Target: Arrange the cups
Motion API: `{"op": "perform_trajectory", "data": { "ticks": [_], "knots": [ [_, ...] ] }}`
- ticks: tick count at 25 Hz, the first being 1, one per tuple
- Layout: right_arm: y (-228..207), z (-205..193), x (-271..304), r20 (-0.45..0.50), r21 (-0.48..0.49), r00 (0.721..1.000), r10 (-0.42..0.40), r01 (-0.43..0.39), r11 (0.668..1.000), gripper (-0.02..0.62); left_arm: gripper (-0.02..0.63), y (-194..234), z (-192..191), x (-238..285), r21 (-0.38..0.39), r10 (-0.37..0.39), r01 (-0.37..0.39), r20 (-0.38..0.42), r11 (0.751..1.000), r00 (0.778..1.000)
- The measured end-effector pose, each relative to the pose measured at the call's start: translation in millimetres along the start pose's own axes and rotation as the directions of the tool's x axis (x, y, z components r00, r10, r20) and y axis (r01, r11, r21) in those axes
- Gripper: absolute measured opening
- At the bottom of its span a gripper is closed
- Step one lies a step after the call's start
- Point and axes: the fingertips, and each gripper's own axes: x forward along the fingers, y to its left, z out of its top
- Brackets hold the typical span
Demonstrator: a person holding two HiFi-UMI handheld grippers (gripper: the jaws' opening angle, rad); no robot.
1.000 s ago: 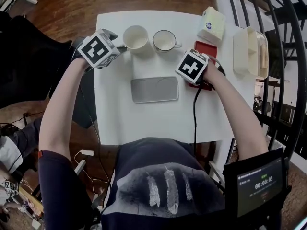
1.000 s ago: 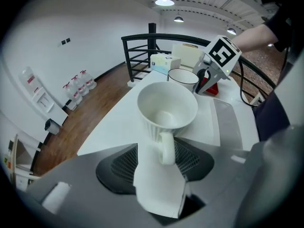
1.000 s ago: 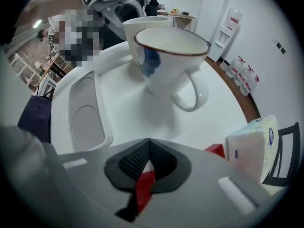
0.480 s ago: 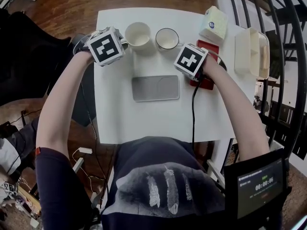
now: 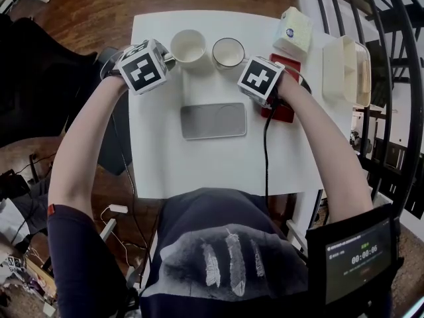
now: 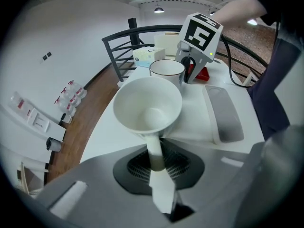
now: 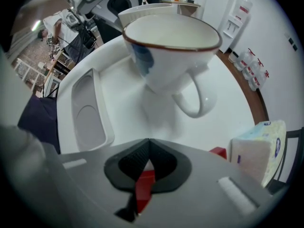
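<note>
Two cups stand at the far side of the white table [image 5: 212, 164]. The plain white cup [image 5: 187, 47] [image 6: 147, 108] is on the left. My left gripper [image 5: 165, 61] [image 6: 158, 163] has just been closing its jaws, and they now pinch this cup's handle [image 6: 154, 148]. To its right stands the dark-rimmed cup [image 5: 228, 52] [image 7: 171, 51] [image 6: 167, 69], its handle [image 7: 192, 101] turned toward my right gripper [image 5: 260, 79] [image 7: 147, 158]. That gripper points down just short of the cup, shut and empty.
A flat grey tray [image 5: 213, 121] [image 6: 223, 113] [image 7: 88, 113] lies mid-table, nearer the person than the cups. A red object [image 5: 286, 111] sits under the right hand. A tissue pack [image 5: 293, 32] [image 7: 256, 148] and a white rack [image 5: 344, 68] are at the far right.
The left gripper's jaws, open beside the white cup a second ago, have closed on its handle, and that gripper has rolled a little. The right gripper has kept its place.
</note>
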Motion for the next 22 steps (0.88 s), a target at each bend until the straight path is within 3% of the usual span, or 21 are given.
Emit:
{"op": "perform_trajectory", "data": {
  "ticks": [12,22],
  "knots": [
    [1,3,1,0.017,0.023,1.0,0.014,-0.014,1.0,0.006,0.046,-11,-6,-5,0.006,0.01,-0.01,0.044,1.0,0.999],
    [0,1,1,0.007,0.025,0.999,0.039,-0.039,0.999,0.006,0.048,-19,1,-42,0.01,0.001,-0.001,0.056,1.0,0.998]
  ]
}}
